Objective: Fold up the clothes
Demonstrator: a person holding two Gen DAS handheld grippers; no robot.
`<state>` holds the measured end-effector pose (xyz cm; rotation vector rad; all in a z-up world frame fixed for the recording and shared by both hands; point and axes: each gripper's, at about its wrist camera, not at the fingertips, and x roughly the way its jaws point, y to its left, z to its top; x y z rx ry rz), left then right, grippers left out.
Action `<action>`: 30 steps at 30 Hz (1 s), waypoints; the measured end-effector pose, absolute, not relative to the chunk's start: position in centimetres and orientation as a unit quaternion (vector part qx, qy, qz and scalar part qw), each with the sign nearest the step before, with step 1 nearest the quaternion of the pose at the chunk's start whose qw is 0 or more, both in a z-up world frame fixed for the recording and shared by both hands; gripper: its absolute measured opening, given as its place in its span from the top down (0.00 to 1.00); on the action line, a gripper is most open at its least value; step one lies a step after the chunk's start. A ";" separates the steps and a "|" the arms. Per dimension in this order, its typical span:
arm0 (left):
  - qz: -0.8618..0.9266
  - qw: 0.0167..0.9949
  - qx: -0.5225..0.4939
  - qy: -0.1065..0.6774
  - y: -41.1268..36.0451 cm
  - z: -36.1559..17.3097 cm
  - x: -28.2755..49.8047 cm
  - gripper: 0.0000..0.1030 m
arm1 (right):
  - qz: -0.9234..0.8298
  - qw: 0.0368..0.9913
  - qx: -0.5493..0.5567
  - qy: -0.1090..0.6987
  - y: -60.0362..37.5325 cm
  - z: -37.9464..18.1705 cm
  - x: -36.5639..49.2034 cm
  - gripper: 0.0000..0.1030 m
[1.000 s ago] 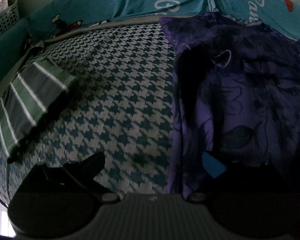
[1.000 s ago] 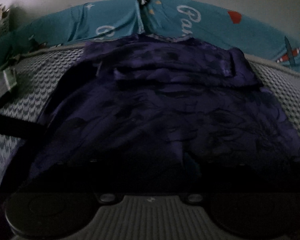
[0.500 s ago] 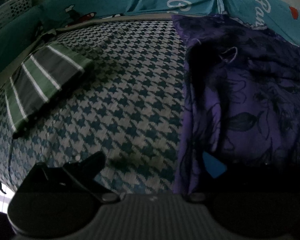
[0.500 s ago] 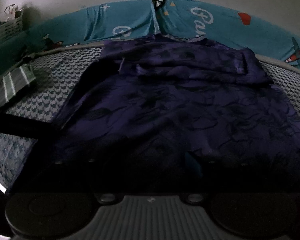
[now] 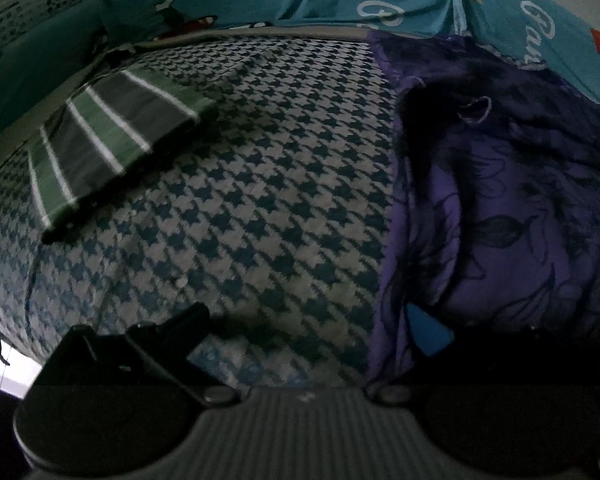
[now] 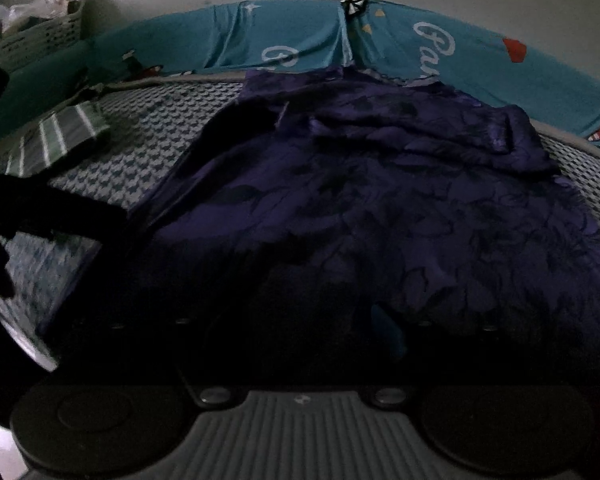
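Left wrist view: the purple garment sits further right in frame than a second ago, left tool apart astride its edge; right tool too dark to tell, so folding is barely begun

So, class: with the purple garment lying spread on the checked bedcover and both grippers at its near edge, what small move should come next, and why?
Probably close the left gripper on the near left edge of the purple garment. Its jaws stand wide apart, one over the checked bedcover, and the garment lies flat, not yet folded. The right gripper is too dark to judge.
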<state>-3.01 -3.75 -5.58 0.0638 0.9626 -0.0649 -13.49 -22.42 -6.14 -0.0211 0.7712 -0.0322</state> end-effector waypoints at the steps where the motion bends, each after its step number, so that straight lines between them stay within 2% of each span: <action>1: -0.029 0.886 0.030 0.461 -3.6 -5.6 -3.1 0.00 | -0.012 0.926 -0.010 0.377 -22.5 -6.1 -13.8 0.28; 15: 0.020 0.901 0.057 0.430 -3.7 -5.3 -3.7 0.00 | 0.007 0.922 0.027 0.386 -25.4 -5.9 -18.9 0.28; 21: 0.057 0.915 0.061 0.394 -4.1 -4.3 -4.0 0.00 | -0.076 0.927 0.092 0.357 -29.8 -4.8 -21.0 0.28; 24: 0.034 0.924 0.028 0.380 -4.1 -3.5 -4.1 0.00 | -0.128 0.927 0.104 0.338 -31.8 -4.2 -21.6 0.28; 30: -0.016 0.924 0.026 0.380 -6.2 -3.4 -4.6 0.00 | -0.197 0.926 0.108 0.301 -34.4 -3.0 -22.6 0.28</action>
